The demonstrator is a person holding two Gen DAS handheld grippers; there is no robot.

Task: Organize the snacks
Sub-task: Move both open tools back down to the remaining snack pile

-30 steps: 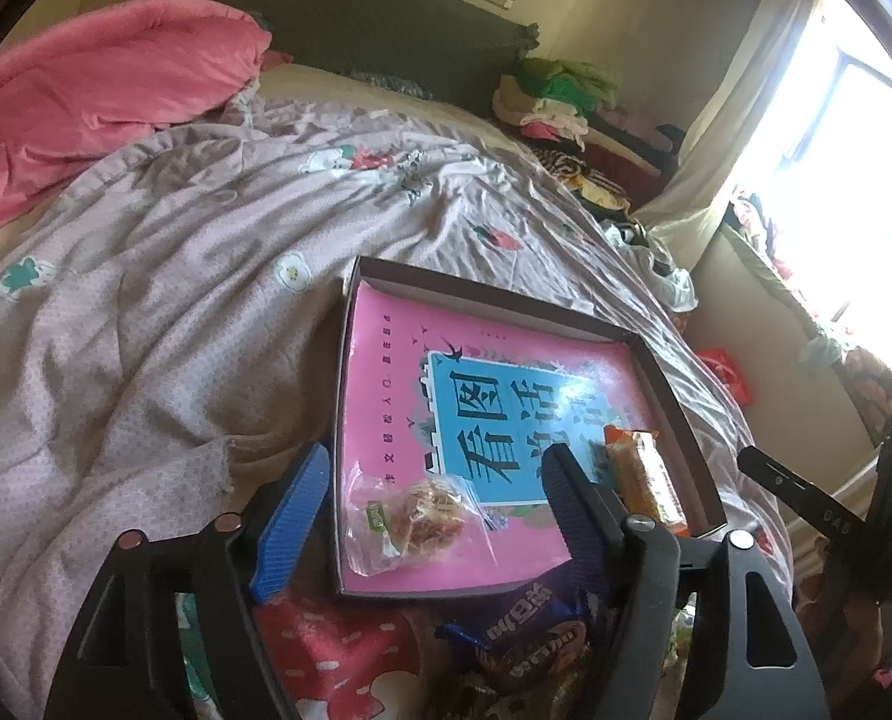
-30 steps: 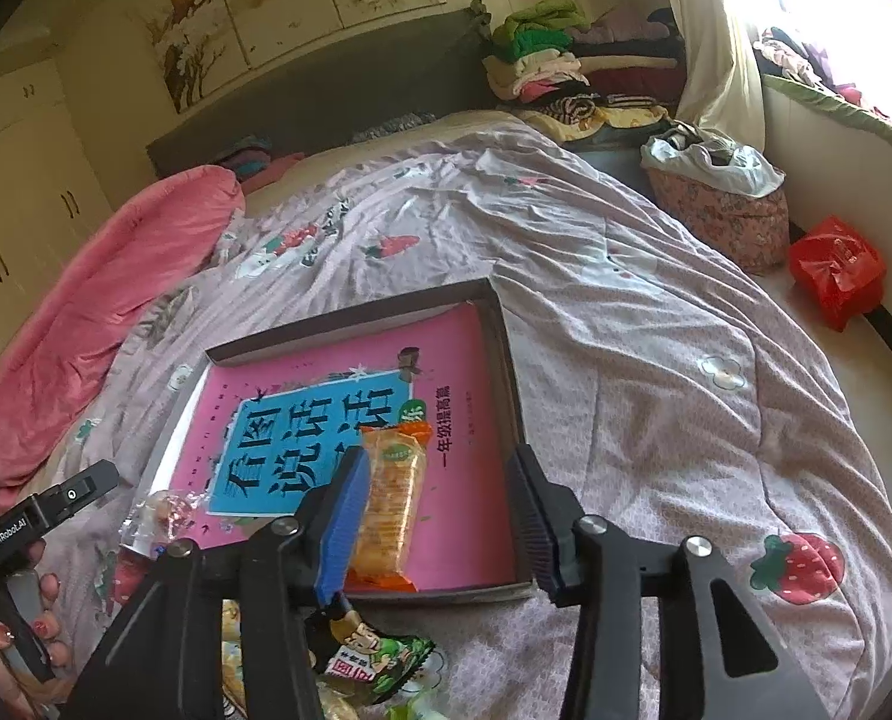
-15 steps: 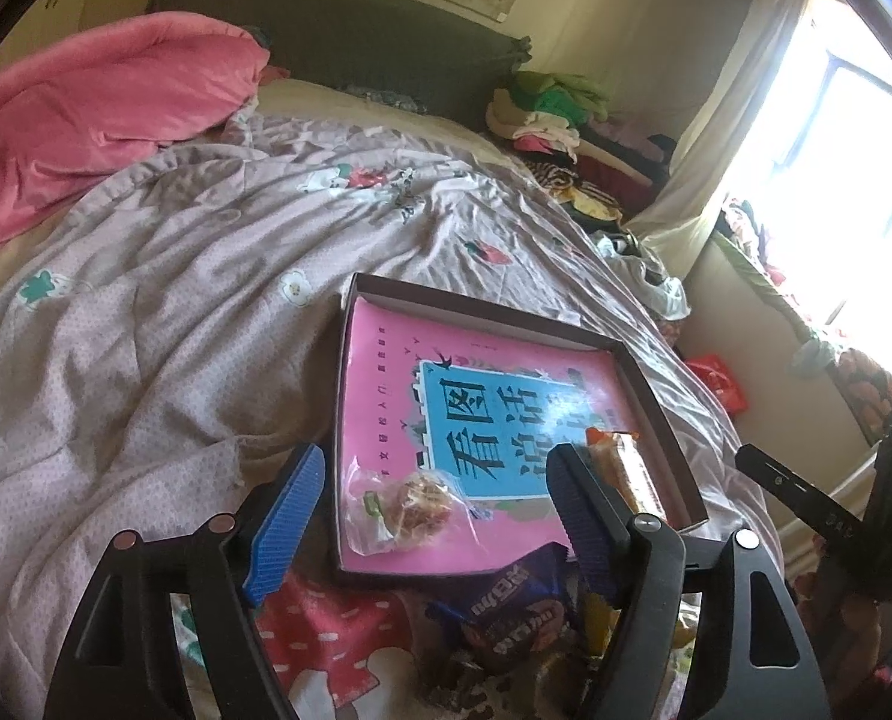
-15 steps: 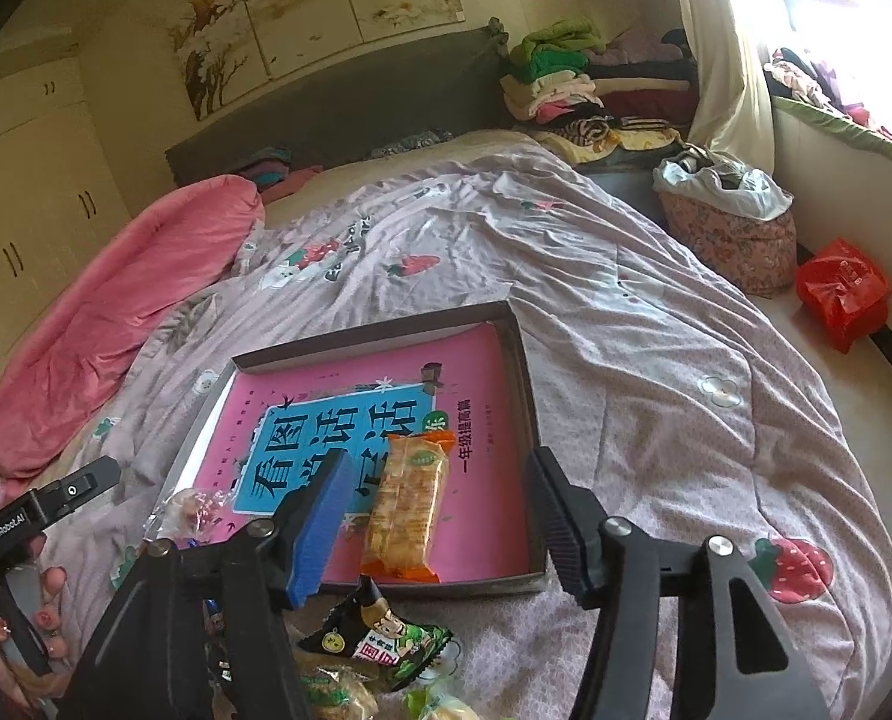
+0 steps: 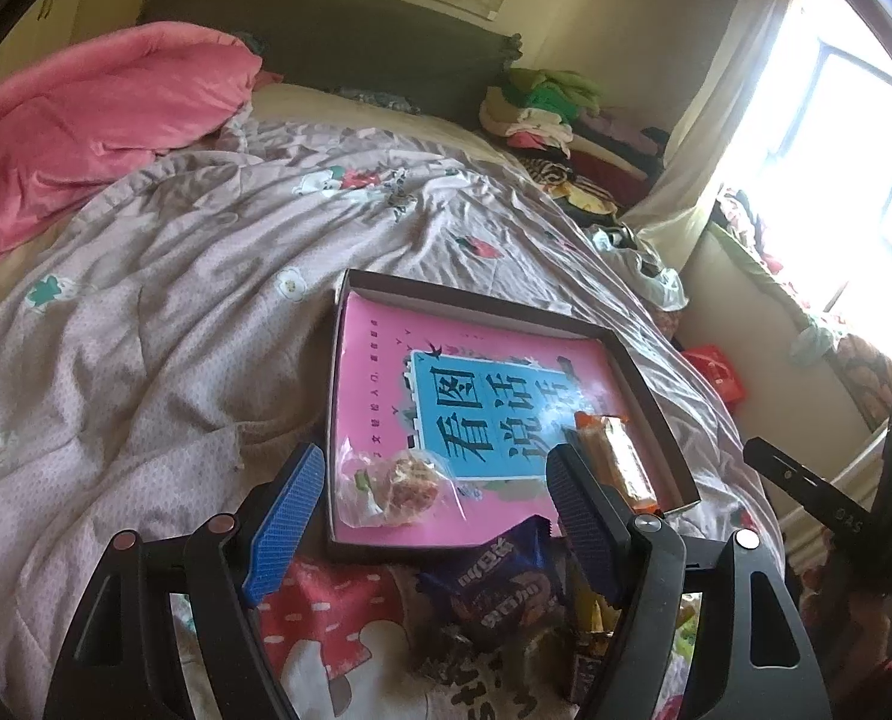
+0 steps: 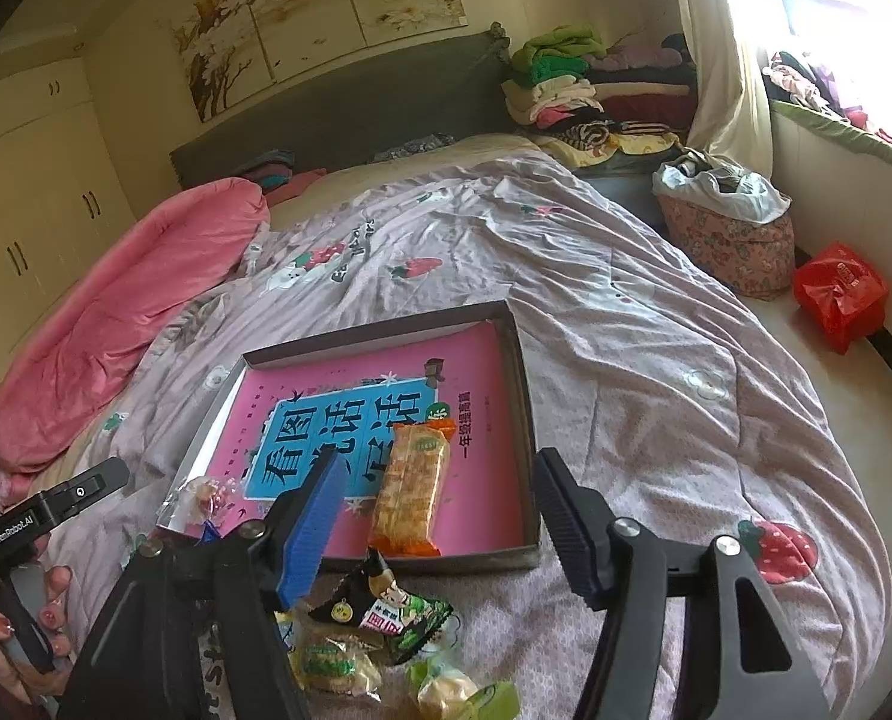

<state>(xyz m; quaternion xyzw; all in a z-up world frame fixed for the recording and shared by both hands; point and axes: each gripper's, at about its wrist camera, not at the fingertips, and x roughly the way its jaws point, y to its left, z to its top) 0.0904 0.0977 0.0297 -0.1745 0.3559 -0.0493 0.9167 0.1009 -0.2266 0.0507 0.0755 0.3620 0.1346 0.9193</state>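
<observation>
A shallow brown box [image 5: 650,396] [image 6: 524,420] lined with a pink book lies on the bedspread. In it lie a clear bag of snacks [image 5: 404,483] [image 6: 206,495] and an orange cracker pack [image 5: 617,456] [image 6: 413,489]. My left gripper [image 5: 434,480] is open above the box's near edge; the clear bag lies below, untouched. My right gripper [image 6: 440,480] has its jaws opening, and the cracker pack rests flat in the box beyond them, free of the pads. Loose snacks sit in front of the box: a dark blue packet [image 5: 500,582], a black-and-green packet [image 6: 386,606] and small green-wrapped ones [image 6: 332,666].
A pink quilt [image 6: 134,312] is heaped along the bed's left side. Folded clothes [image 6: 560,90] are piled by the headboard. On the floor at the right stand a lined floral basket [image 6: 728,228] and a red bag [image 6: 839,294]. A hand [image 6: 20,648] holds the left tool.
Both grippers have drawn back slightly from the box, bringing more loose snacks into view below. The right jaws have spread wider, away from the cracker pack.
</observation>
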